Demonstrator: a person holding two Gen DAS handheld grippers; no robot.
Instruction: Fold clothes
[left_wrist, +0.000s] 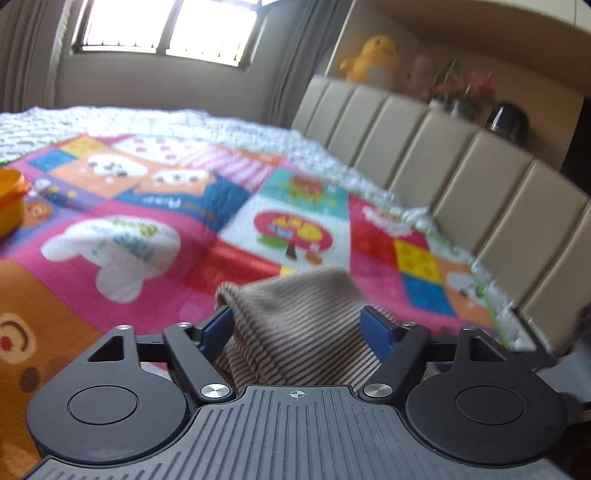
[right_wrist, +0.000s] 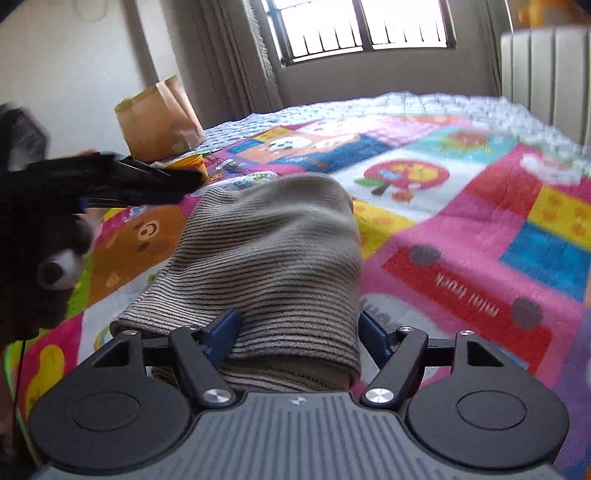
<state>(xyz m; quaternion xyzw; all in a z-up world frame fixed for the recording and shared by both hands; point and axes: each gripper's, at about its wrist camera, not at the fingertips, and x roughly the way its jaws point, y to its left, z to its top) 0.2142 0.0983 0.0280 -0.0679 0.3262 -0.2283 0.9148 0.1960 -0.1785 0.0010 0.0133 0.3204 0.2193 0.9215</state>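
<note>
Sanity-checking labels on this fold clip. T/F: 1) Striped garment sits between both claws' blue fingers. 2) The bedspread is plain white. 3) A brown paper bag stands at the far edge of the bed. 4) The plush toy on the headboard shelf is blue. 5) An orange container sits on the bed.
1) True: the grey-beige striped knit garment lies between the blue fingers of the right claw and the left claw.
2) False: the patchwork cartoon bedspread is multicoloured.
3) True: the brown paper bag stands there.
4) False: the plush toy is yellow.
5) True: the orange round container sits on the bed.
</note>
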